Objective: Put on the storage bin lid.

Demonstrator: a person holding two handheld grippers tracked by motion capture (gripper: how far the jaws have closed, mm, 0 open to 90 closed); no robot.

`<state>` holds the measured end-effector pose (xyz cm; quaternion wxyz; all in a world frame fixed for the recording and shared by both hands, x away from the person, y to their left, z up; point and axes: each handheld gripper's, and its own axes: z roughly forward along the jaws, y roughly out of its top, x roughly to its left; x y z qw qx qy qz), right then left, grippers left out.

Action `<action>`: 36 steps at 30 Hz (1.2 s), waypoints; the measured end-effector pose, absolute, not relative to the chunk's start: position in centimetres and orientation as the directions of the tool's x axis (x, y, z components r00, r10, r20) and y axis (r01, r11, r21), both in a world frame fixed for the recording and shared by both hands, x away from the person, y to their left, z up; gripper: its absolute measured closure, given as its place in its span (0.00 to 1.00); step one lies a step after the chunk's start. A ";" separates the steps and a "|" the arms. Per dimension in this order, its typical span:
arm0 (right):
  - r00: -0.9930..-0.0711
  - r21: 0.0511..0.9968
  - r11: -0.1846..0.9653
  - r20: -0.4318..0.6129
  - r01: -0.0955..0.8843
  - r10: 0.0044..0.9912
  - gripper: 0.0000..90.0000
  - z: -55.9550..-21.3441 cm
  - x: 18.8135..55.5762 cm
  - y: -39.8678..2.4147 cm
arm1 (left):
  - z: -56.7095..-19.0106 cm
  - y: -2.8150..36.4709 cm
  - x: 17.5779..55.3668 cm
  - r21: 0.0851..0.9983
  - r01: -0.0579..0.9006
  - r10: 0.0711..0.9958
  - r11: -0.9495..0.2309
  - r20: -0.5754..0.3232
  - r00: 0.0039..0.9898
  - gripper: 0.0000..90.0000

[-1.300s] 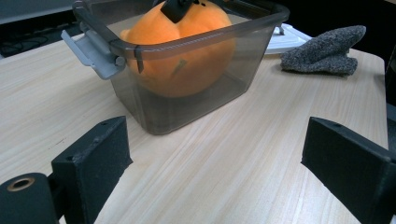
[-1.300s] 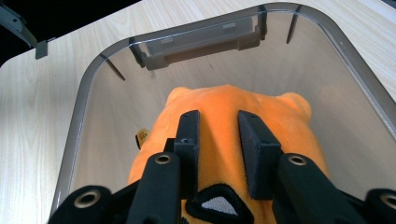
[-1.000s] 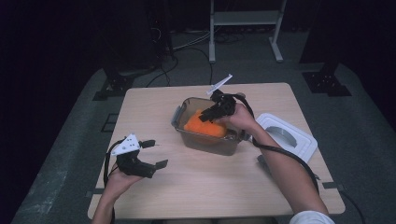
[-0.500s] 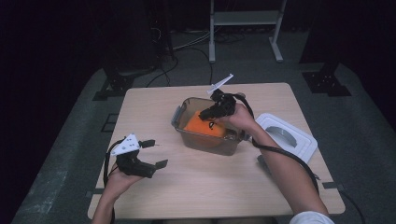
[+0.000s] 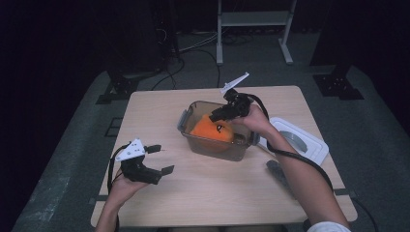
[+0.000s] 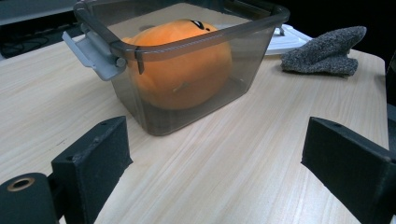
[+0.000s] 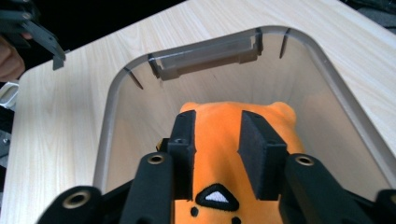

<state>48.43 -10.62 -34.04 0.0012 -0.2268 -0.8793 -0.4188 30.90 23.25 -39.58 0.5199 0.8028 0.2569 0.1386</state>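
An orange plush toy point(image 5: 208, 131) point(image 6: 182, 74) lies inside a clear grey plastic container point(image 5: 192, 109) point(image 6: 196, 39) at the middle of the table. My right gripper point(image 5: 216, 116) point(image 7: 218, 119) reaches down into the container. Its pads stand on either side of the top of the orange plush toy point(image 7: 217, 100). The jaws have just been opening and no longer squeeze the toy, which is still between them. My left gripper point(image 5: 163, 158) point(image 6: 219, 144) is open and holds nothing. It sits low over the table's front left and points at the container.
A white lid point(image 5: 302, 141) point(image 6: 286, 41) lies on the table to the right of the container. A grey knitted mitt point(image 5: 278, 171) point(image 6: 327, 51) lies in front of it. The container has grey latch handles point(image 6: 95, 53) at its ends. Bare tabletop point(image 5: 203, 193) spreads in front.
In the high view the right gripper has stayed over the toy in the container with barely any shift. The left hand has not moved.
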 end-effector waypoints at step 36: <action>-0.839 0.803 0.425 0.163 0.419 0.519 0.45 -32.2 44.0 -22.7 | -39.8 23.0 31.0 0.901 0.272 0.559 -0.338 -0.041 0.828 0.08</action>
